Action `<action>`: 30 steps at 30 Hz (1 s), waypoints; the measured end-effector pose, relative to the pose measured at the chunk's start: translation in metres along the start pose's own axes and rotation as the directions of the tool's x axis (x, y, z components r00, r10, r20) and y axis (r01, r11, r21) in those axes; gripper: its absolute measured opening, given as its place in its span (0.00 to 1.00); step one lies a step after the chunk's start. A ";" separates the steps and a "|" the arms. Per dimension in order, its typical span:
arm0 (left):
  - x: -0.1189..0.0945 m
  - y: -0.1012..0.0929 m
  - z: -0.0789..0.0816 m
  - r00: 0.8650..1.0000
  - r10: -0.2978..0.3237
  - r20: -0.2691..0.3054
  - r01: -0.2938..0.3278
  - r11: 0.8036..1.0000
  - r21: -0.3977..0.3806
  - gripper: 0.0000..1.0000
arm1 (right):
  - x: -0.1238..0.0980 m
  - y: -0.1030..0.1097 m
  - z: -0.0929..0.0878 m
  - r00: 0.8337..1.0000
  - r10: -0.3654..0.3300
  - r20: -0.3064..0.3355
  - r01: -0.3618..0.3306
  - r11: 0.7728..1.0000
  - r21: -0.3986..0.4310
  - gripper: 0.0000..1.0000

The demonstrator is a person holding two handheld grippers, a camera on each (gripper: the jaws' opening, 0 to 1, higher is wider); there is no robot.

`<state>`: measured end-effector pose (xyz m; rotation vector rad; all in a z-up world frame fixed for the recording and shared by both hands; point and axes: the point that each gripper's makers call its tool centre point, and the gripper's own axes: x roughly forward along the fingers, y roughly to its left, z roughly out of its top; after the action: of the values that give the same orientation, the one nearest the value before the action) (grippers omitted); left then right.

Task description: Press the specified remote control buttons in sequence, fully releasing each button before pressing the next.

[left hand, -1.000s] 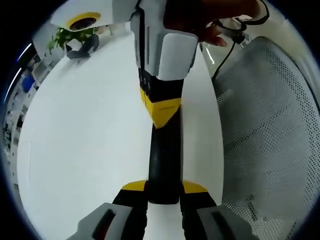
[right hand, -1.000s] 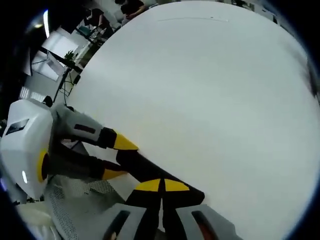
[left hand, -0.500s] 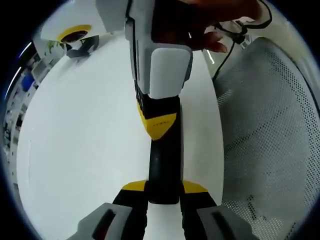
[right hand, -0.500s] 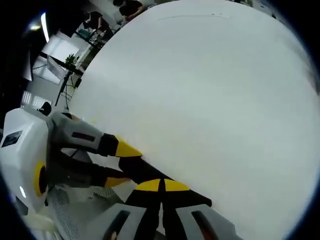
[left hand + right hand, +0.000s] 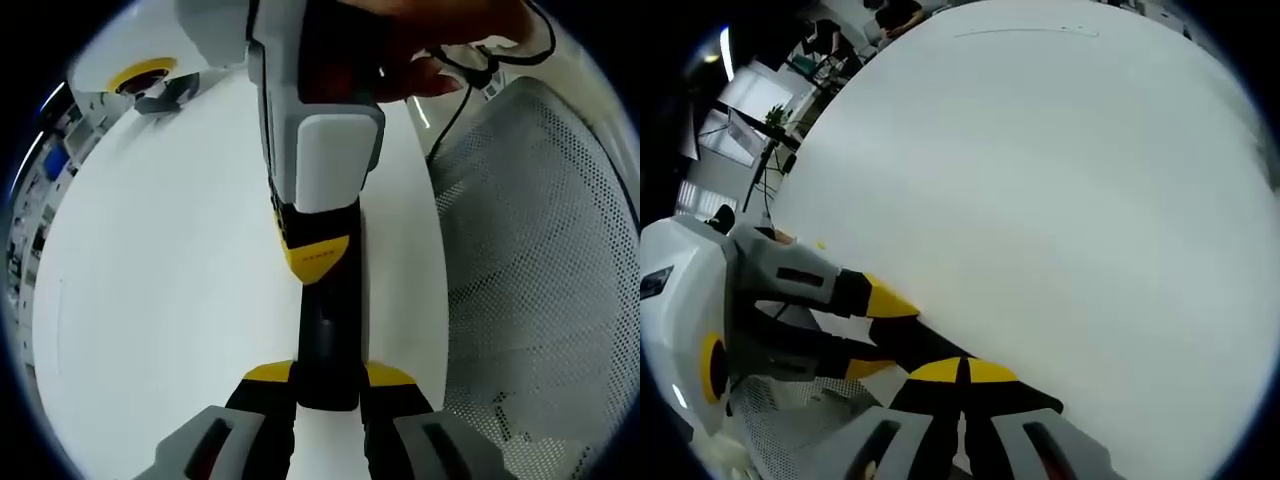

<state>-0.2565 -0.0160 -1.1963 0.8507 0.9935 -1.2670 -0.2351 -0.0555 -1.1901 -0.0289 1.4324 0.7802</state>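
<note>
- Black remote control [image 5: 325, 320] clamped at its near end between the yellow-tipped jaws of the left gripper [image 5: 328, 376], one jaw on each long side. Held lengthwise, running straight away from the camera in the left gripper view.
- Right gripper [image 5: 318, 256] reaching down onto the far half of the remote, jaws closed together into a single yellow tip. Tip set on or just above the remote's top face; cannot tell which, nor which button lies under it.
- A person's hand [image 5: 425, 65] wrapped around the right gripper's body, beyond the far end of the remote.
- White table [image 5: 150, 260] under and to the left of the remote. Grey mesh chair [image 5: 540, 260] just to the right of the remote, past the table edge.
- Thin black cable [image 5: 445, 110] hanging beyond the remote's far end, between hand and chair.
- White device with a yellow ring [image 5: 150, 70] well apart from the remote, far off on the table to its left.
- In the right gripper view: right gripper [image 5: 965, 372] with both yellow tips pressed together, lying over the remote control [image 5: 925, 342].
- Left gripper [image 5: 878, 332] coming in from the left of the remote, jaws gripping the remote's sides.
- Table [image 5: 1060, 180] stretching away wide and bare beyond the remote; chair [image 5: 790, 425] mesh just below the left gripper.
</note>
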 end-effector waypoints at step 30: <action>-0.001 -0.001 0.000 1.000 -0.006 -0.012 0.006 1.000 0.013 0.22 | -0.008 0.014 -0.010 0.997 0.065 0.031 -0.065 0.998 0.010 0.00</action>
<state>-0.2578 -0.0163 -1.1956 0.8666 0.9989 -1.2758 -0.2505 -0.0537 -1.1789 0.0381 1.4140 0.8224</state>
